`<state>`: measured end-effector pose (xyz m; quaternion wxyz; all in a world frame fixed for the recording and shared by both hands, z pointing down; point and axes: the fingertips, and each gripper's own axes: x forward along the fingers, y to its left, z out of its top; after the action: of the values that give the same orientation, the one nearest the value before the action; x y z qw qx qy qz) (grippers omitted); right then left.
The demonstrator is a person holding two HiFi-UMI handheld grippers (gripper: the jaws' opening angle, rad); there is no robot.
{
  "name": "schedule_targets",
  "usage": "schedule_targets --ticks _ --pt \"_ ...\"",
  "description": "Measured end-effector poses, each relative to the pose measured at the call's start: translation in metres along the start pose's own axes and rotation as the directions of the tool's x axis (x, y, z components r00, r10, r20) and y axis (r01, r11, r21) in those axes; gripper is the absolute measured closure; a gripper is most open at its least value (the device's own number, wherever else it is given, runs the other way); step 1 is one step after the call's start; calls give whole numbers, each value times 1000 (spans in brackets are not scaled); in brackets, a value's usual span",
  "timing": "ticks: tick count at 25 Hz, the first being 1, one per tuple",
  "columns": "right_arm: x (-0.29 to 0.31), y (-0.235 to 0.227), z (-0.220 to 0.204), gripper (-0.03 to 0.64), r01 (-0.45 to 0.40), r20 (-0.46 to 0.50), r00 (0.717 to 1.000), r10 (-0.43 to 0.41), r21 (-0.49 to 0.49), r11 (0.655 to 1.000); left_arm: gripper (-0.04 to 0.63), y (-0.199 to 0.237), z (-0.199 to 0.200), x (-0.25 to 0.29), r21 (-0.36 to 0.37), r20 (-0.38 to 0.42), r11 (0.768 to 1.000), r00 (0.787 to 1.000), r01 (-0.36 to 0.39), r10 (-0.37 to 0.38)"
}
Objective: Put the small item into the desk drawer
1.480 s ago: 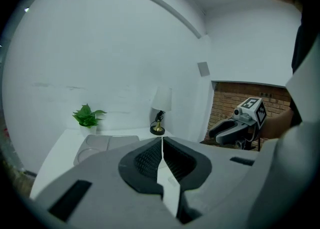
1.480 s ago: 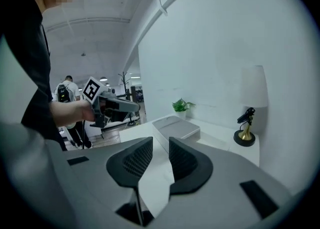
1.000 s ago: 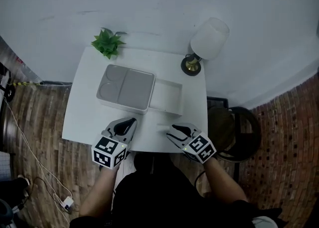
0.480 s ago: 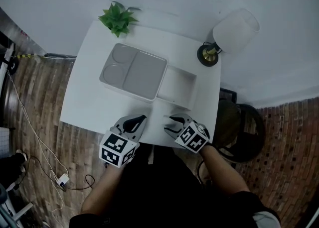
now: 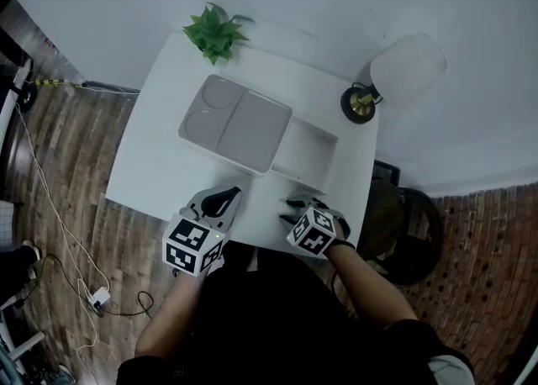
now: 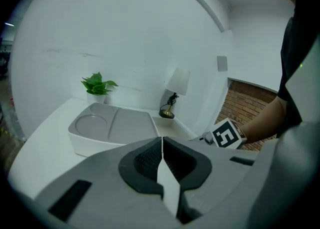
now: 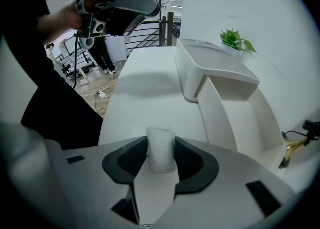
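Finding: the pick-up step is in hand; transfer to the drawer has not begun.

My right gripper (image 5: pixel 296 203) stands at the near edge of the desk (image 5: pixel 160 156), towards its right near corner, pointing steeply down. Its jaws have just been closing, and the small item (image 7: pixel 161 148), a pale, stubby cylinder, stands upright between them. In the right gripper view both pads meet its sides, so I record it as clamped. Whether the item's base has left the desk surface I cannot tell.

My left gripper (image 5: pixel 220 198) hangs over the same near edge, further left. Its jaws are together with nothing between them. It takes no part at present.

The drawer (image 5: pixel 304 150) is already pulled out of the grey-topped storage box (image 5: pixel 235 123) towards the right edge of the desk, and its floor is bare. It lies just beyond the right gripper. A plant (image 5: pixel 214 32) occupies the far left corner and a lamp (image 5: pixel 403 64) the far right corner; both are well apart from the path.

Assessment: the next move calls for a lift clear of the desk, a short carry over the drawer's near wall, then a release inside it. The item looks light and smooth, so I judge slippage the main risk.
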<state>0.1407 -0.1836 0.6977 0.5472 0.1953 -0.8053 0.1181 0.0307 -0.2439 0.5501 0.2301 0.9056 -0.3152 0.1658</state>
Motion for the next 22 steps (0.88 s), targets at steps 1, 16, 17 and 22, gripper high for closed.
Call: schedule_targets --ticks 1,16,17,22 --pt "-1 0 1 446 -3 0 1000 3 1 1000 578 4 4 -2 3 5 1000 1000 -8 8" --pt "-88 -57 68 451 7 258 966 -29 84 996 578 7 37 0 33 42 999 999 -9 8" --pt "-91 -66 70 451 11 267 963 -36 96 995 578 8 37 1 33 41 999 999 -11 10" --pt "-95 -104 69 451 47 264 961 -77 120 992 578 13 40 4 24 36 999 999 -27 26"
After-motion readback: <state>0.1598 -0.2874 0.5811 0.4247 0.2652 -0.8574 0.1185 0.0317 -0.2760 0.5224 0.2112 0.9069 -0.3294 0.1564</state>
